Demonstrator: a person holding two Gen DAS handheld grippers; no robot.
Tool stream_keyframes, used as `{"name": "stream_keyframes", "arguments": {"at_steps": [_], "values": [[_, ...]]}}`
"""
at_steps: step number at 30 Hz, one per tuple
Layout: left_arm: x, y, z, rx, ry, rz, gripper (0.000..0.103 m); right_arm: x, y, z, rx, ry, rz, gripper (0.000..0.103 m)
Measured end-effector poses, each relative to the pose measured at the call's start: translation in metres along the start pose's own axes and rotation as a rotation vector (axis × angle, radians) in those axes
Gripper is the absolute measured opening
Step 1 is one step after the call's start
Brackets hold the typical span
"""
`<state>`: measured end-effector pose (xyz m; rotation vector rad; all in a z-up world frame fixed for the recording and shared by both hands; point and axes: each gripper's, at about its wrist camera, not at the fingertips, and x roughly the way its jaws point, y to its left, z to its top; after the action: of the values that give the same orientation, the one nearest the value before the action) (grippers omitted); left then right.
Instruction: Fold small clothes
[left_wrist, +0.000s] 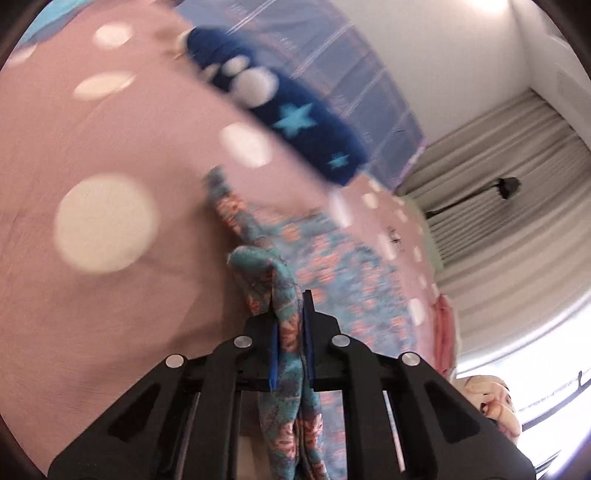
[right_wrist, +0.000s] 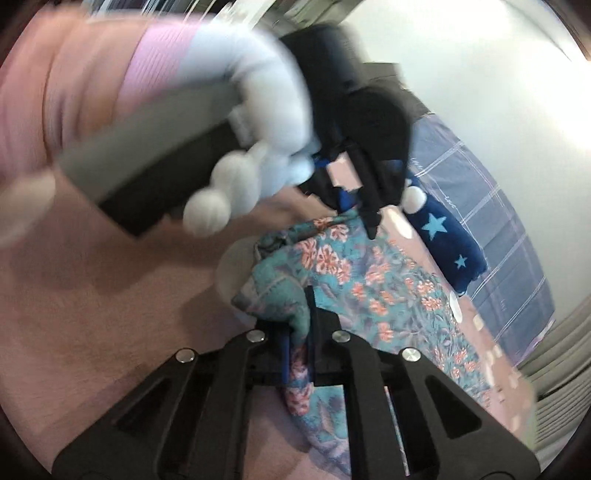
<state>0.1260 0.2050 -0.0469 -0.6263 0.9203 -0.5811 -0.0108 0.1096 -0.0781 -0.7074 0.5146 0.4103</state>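
Observation:
A small teal garment with orange flowers (left_wrist: 332, 280) lies on a pink sheet with white dots (left_wrist: 103, 155). My left gripper (left_wrist: 290, 314) is shut on a bunched edge of it. The garment also shows in the right wrist view (right_wrist: 369, 291), where my right gripper (right_wrist: 299, 317) is shut on another edge. The left gripper (right_wrist: 354, 184) shows there too, blurred, held by a hand in a pale blue and white glove (right_wrist: 258, 147), just beyond the garment's far edge.
A dark blue cloth with light stars (left_wrist: 306, 122) (right_wrist: 443, 236) lies past the garment. A lilac checked blanket (left_wrist: 343, 74) (right_wrist: 491, 206) lies behind it. Grey curtains (left_wrist: 517, 206) and a white wall are beyond. A person's face (left_wrist: 495, 406) is at lower right.

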Motion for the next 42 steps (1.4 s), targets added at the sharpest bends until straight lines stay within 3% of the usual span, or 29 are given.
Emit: {"name": "stream_keyframes", "arguments": {"at_steps": [9, 18, 29, 35, 36, 38, 40, 42], "values": [[0.033, -0.109, 0.011, 0.139, 0.009, -0.038, 0.011, -0.052, -0.103, -0.030, 0.413, -0.098, 0.080, 0.005], [0.128, -0.202, -0.009, 0.260, 0.106, -0.049, 0.011, -0.085, -0.212, -0.124, 0.820, -0.128, 0.127, 0.005], [0.245, -0.265, -0.054, 0.385, 0.245, 0.069, 0.008, -0.103, -0.260, -0.245, 1.138, -0.069, 0.125, 0.006], [0.279, -0.279, -0.078, 0.463, 0.316, 0.125, 0.006, -0.099, -0.265, -0.275, 1.219, -0.038, 0.177, 0.006], [0.282, -0.280, -0.081, 0.474, 0.329, 0.131, 0.007, -0.098, -0.265, -0.278, 1.232, -0.034, 0.190, 0.005], [0.282, -0.281, -0.088, 0.500, 0.350, 0.144, 0.022, -0.096, -0.266, -0.286, 1.260, -0.026, 0.220, 0.006], [0.274, -0.285, -0.091, 0.526, 0.326, 0.146, 0.027, -0.093, -0.266, -0.290, 1.283, -0.021, 0.247, 0.006], [0.249, -0.291, -0.094, 0.583, 0.267, 0.157, 0.038, -0.090, -0.266, -0.297, 1.315, -0.019, 0.283, 0.006]]}}
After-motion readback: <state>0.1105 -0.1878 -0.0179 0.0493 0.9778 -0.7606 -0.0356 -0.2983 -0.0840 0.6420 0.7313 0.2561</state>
